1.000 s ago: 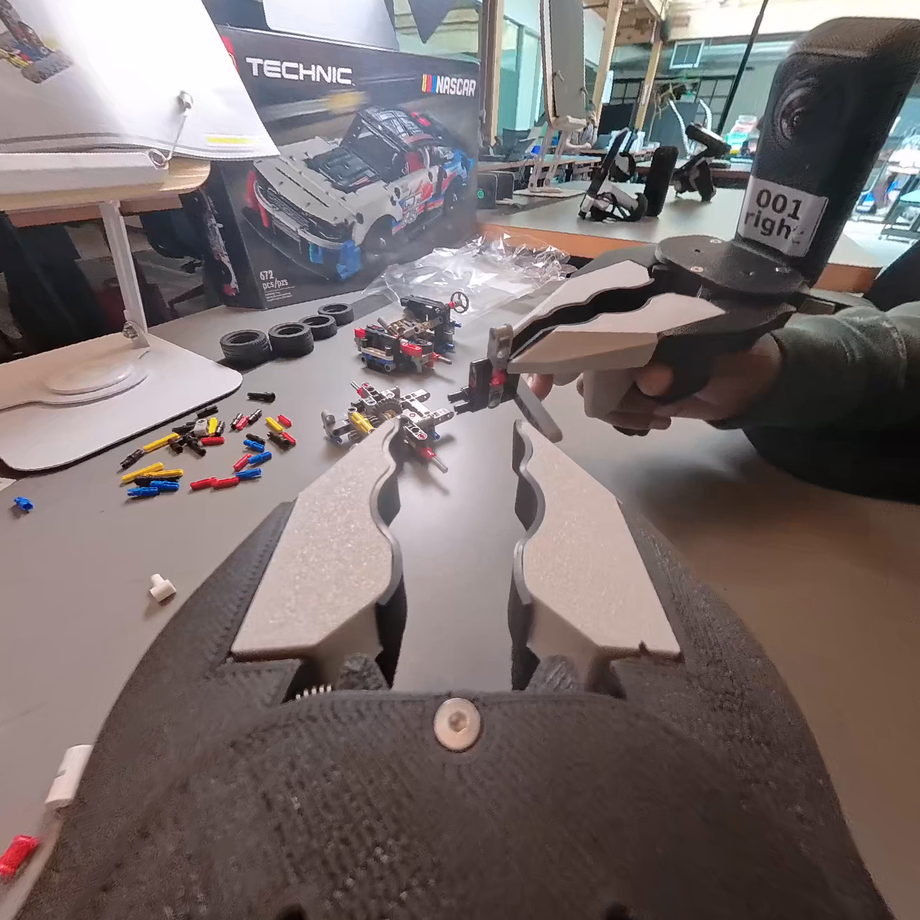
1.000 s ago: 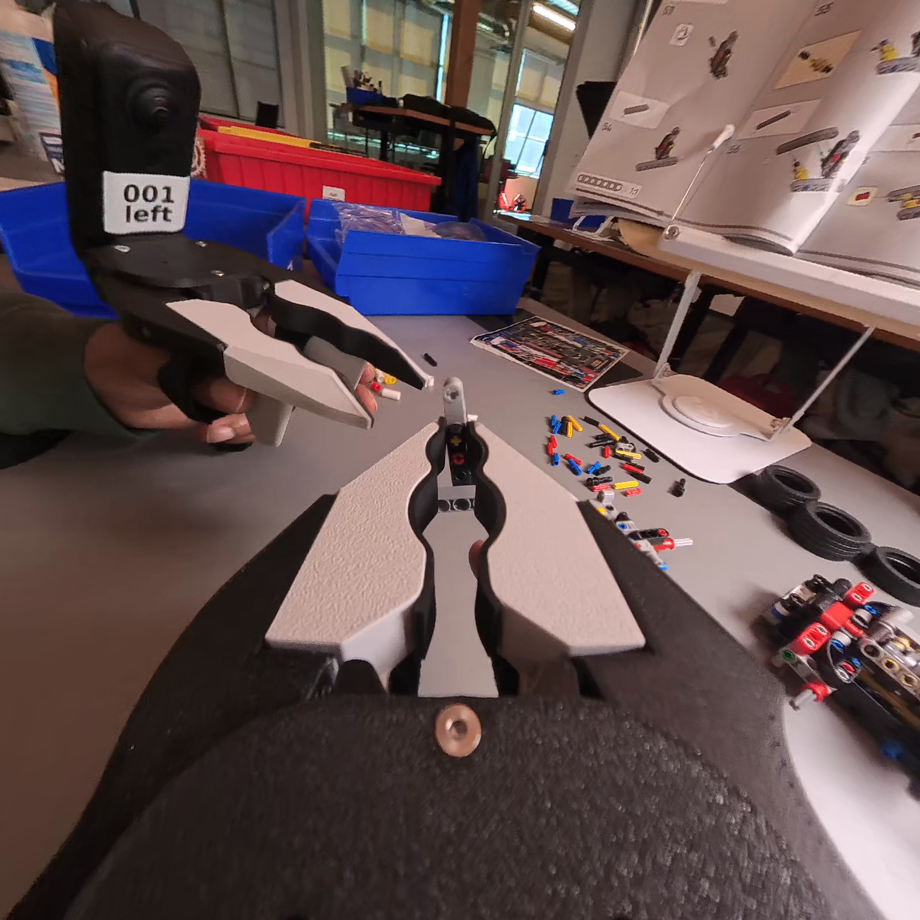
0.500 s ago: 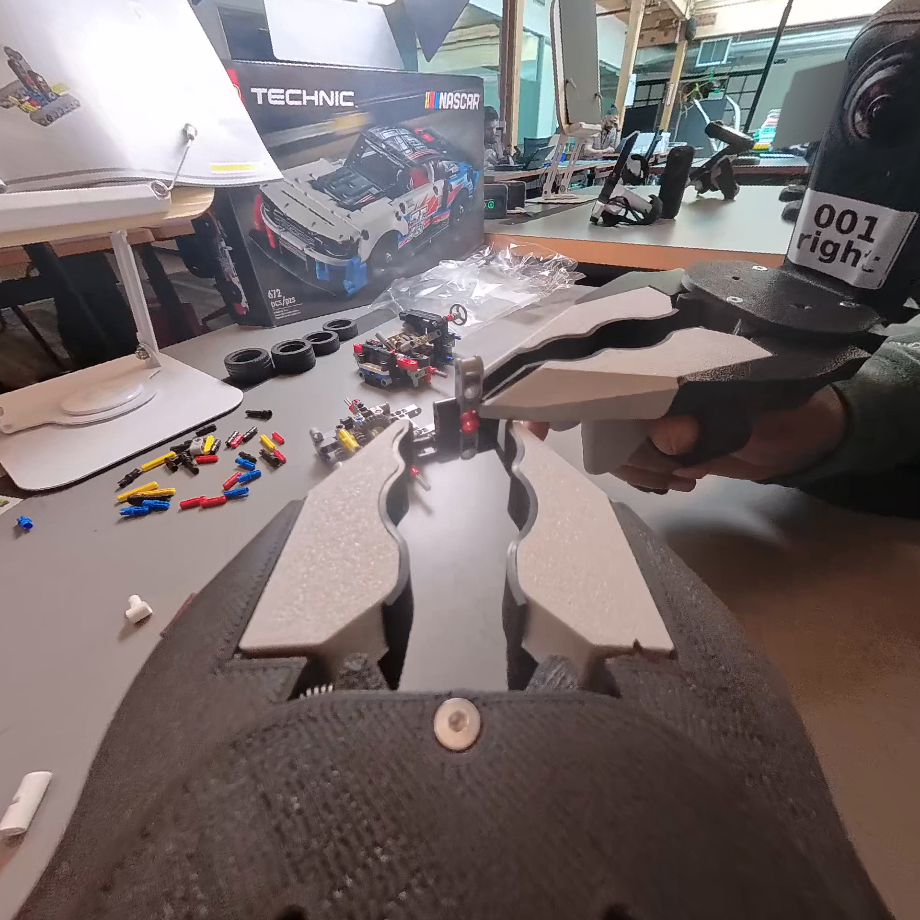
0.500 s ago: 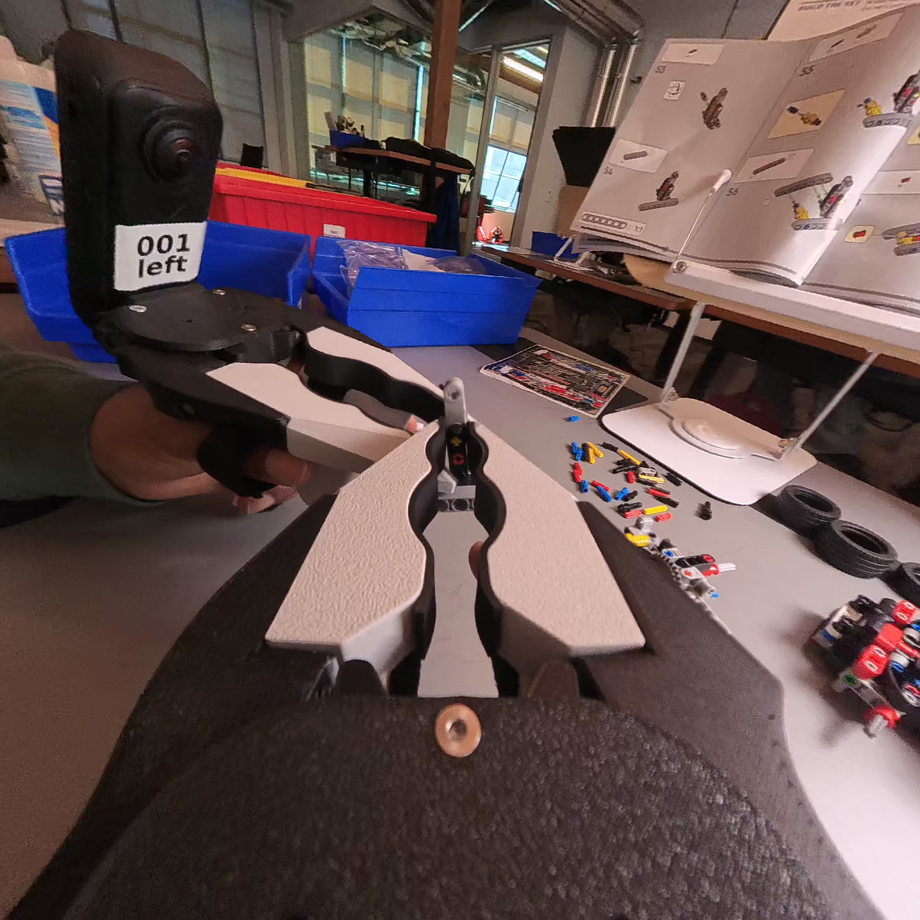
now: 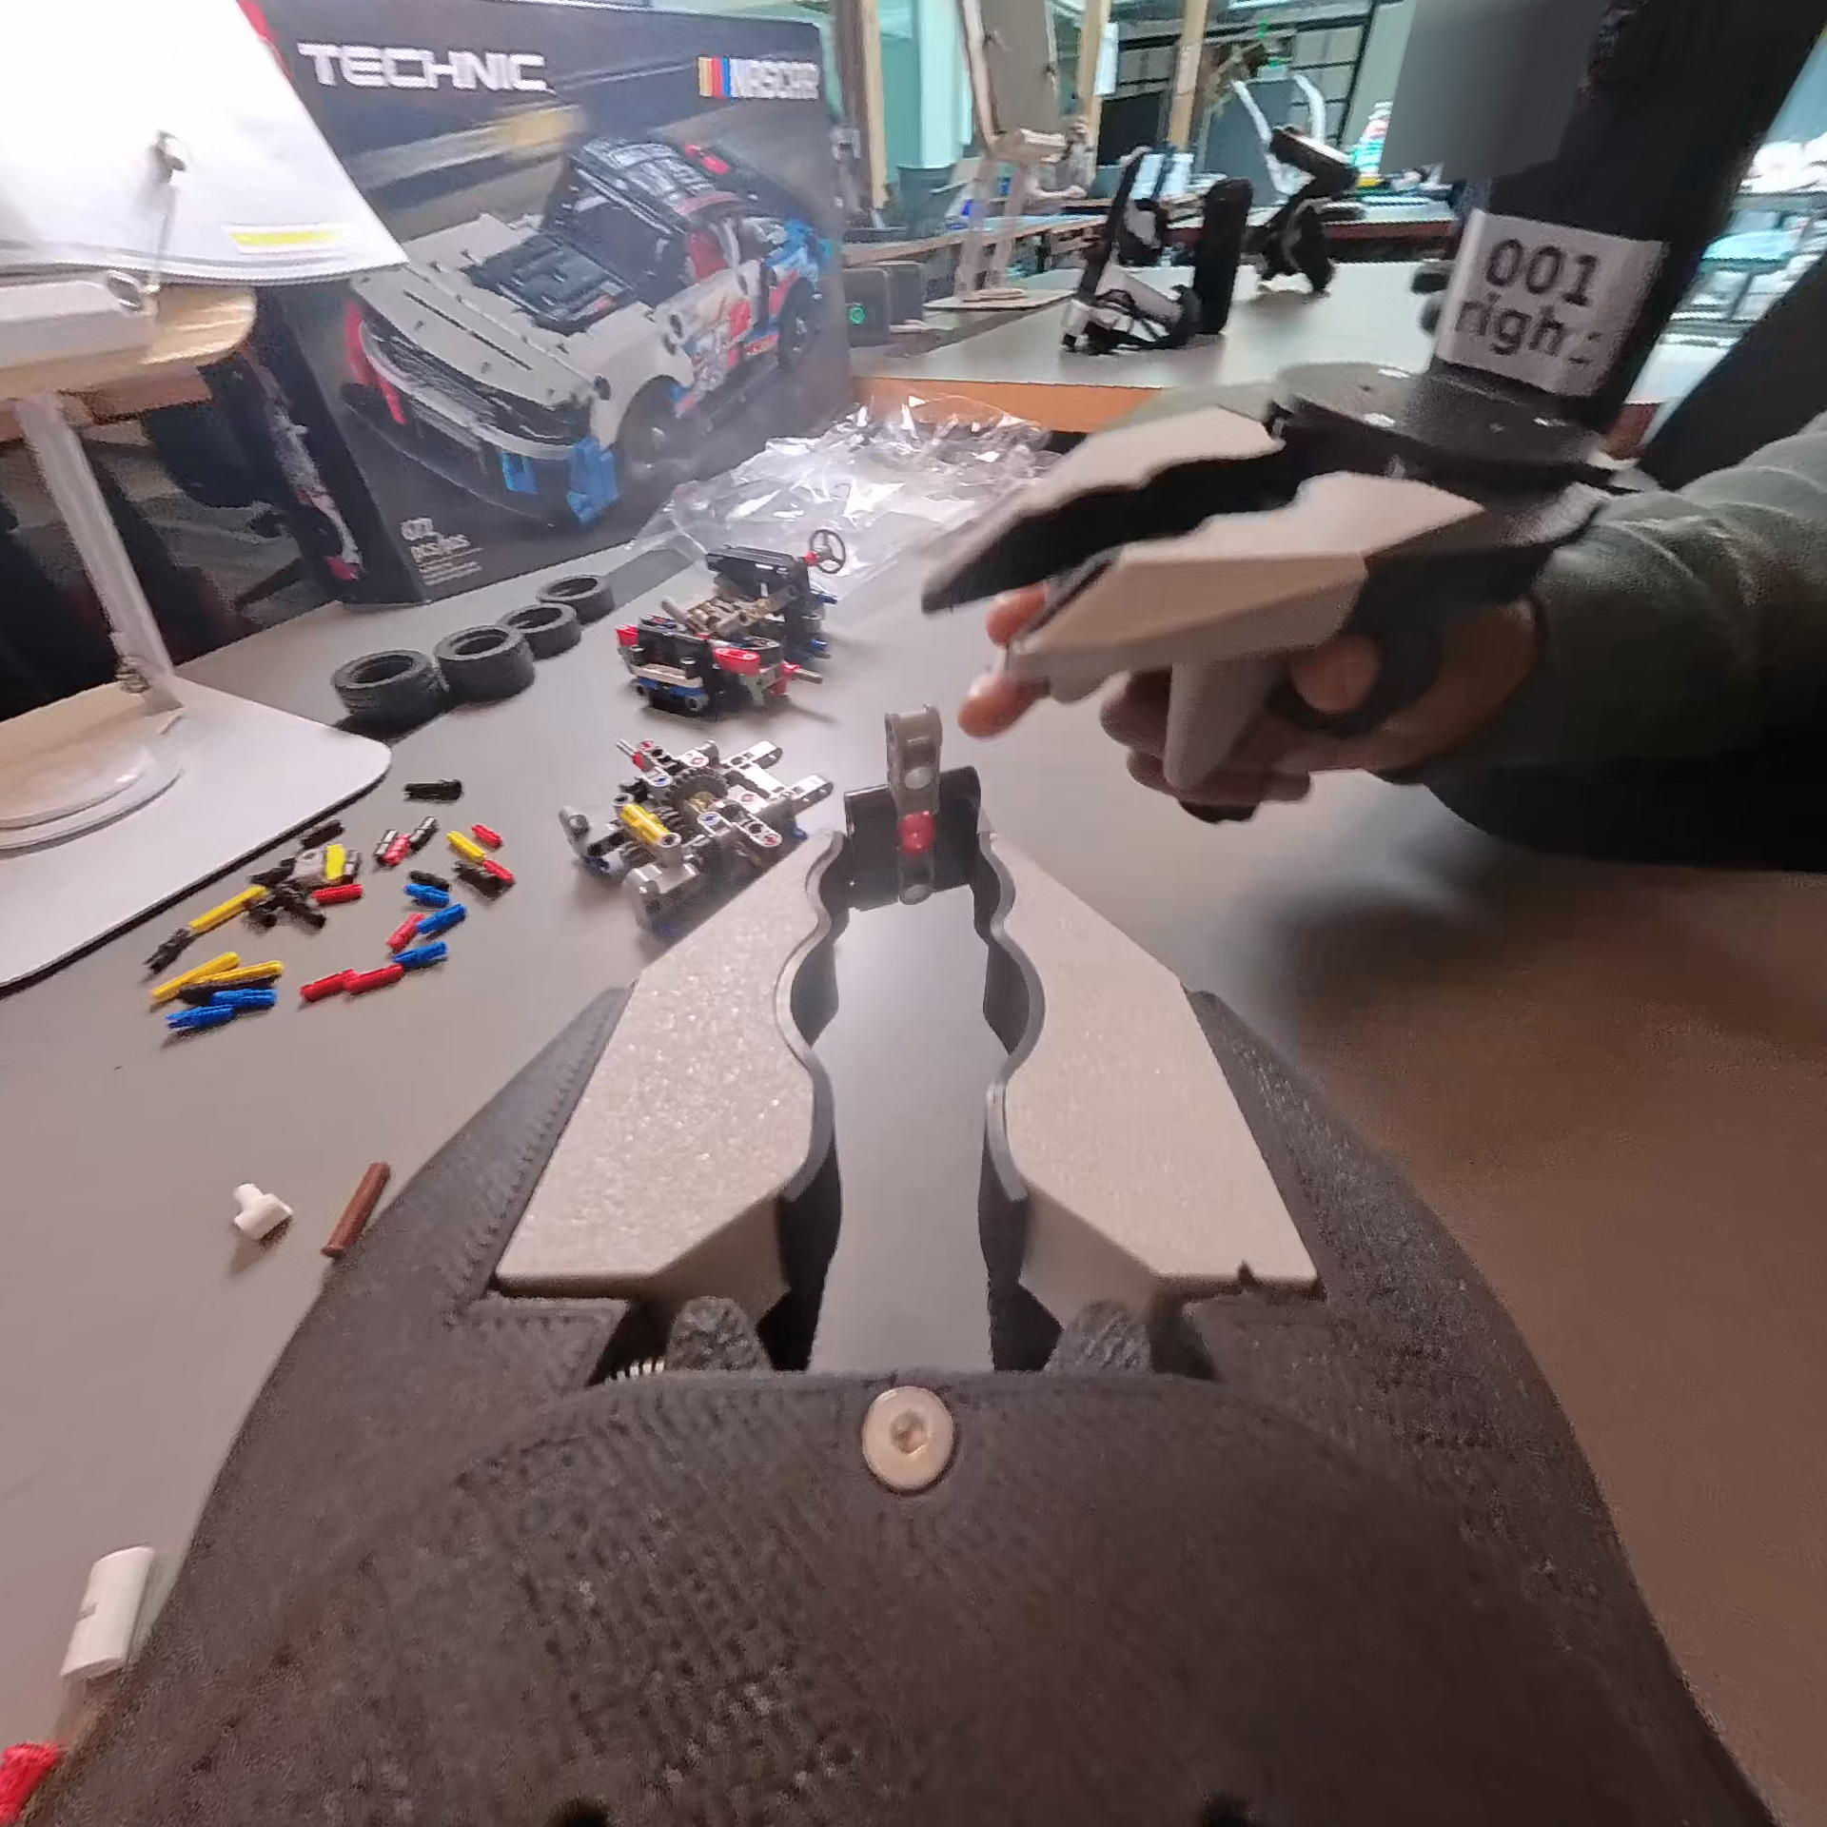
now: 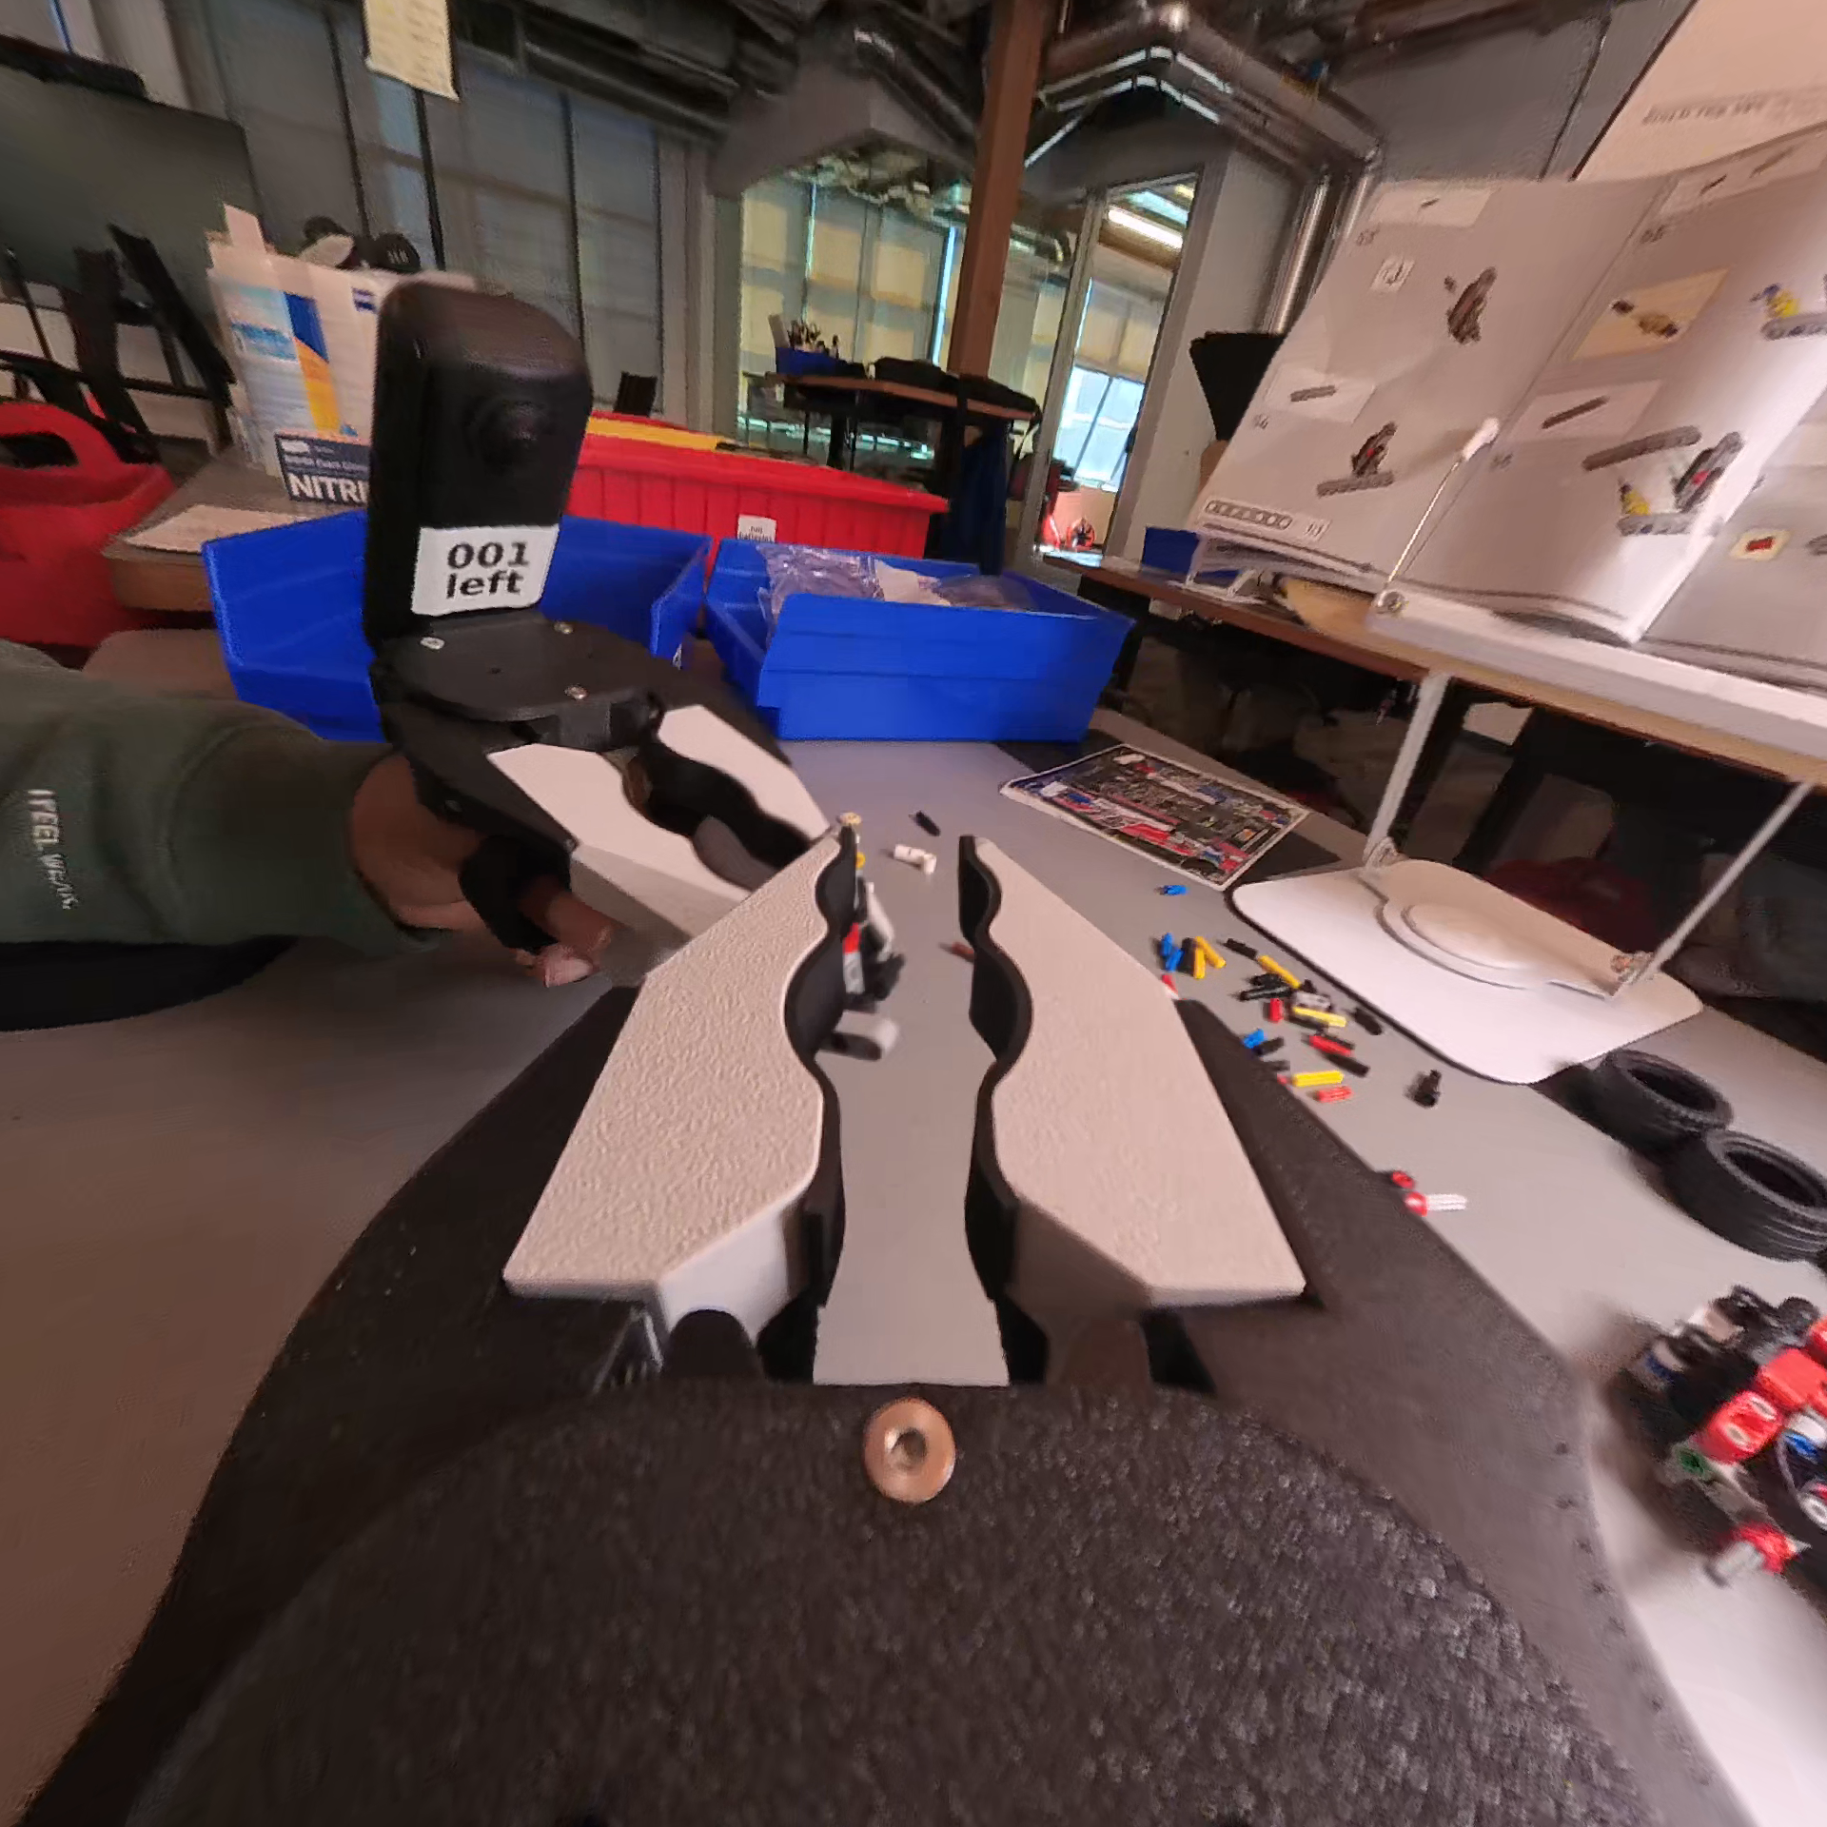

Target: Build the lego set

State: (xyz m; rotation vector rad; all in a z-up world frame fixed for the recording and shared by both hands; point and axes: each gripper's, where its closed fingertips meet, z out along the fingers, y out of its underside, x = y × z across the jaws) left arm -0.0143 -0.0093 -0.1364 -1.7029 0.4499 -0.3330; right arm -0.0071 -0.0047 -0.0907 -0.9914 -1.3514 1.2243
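My left gripper is shut on a small assembly: a black block with an upright grey beam and a red pin. Both fingertips press on the block's sides and hold it above the grey table. My right gripper is open and empty, up and to the right of the assembly. In the right wrist view the right gripper stands open. The assembly lies close by its left finger, with a clear gap to the right pad. The left gripper's fingers reach in from the left.
A geared sub-assembly, a car chassis, three tyres and several loose coloured pins lie ahead left. The kit box and a booklet stand are behind. Blue bins stand at the far side. My hands' fingertips stand some 5 cm from each other.
My right gripper brought the assembly between the left fingers. The left jaws closed on it. The right jaws then opened, let go and drew back up and to the right.
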